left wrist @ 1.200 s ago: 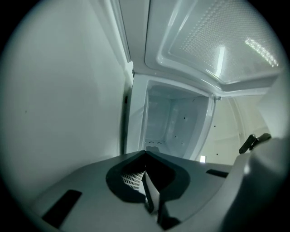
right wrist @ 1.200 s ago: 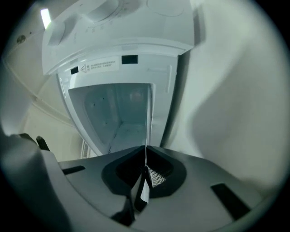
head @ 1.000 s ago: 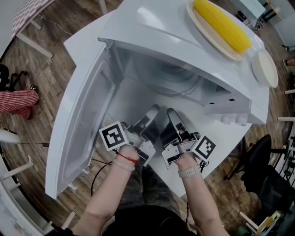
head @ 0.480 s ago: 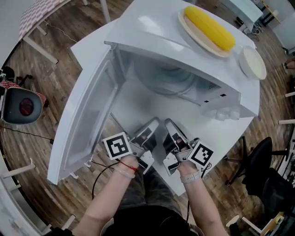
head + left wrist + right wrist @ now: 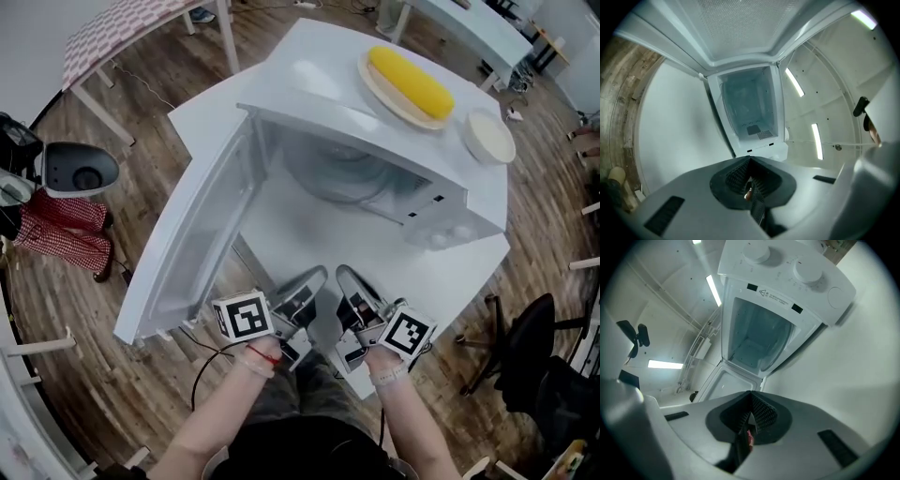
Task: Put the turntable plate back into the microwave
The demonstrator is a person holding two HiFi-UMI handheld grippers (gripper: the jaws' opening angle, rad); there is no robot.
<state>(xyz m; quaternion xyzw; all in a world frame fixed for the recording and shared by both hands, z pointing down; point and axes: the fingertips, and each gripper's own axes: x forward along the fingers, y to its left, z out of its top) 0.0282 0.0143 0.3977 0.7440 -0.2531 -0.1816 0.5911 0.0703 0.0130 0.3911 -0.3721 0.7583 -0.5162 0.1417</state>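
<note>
Microwave (image 5: 314, 94): white casing, smooth, glossy. Door (image 5: 192, 239): clear pane, slight sheen. Table (image 5: 309, 234): white, smooth, matt. Floor (image 5: 112, 375): wood planks, grainy, worn. Left gripper (image 5: 749, 180), right gripper (image 5: 750, 416): grey matt plastic shells; pads (image 5: 736, 178) black, finely ribbed. Cloth (image 5: 56, 225): red-white check fabric. Plate (image 5: 377, 86): pale, matt.

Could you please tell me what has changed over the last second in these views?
The left gripper and right gripper have drawn back from the open front of the microwave toward the person, and the head camera has pulled away too. Nothing was taken hold of or let go: both are shut and hold nothing. The door stays open, the turntable plate stays inside, and the corn stays on top.
</note>
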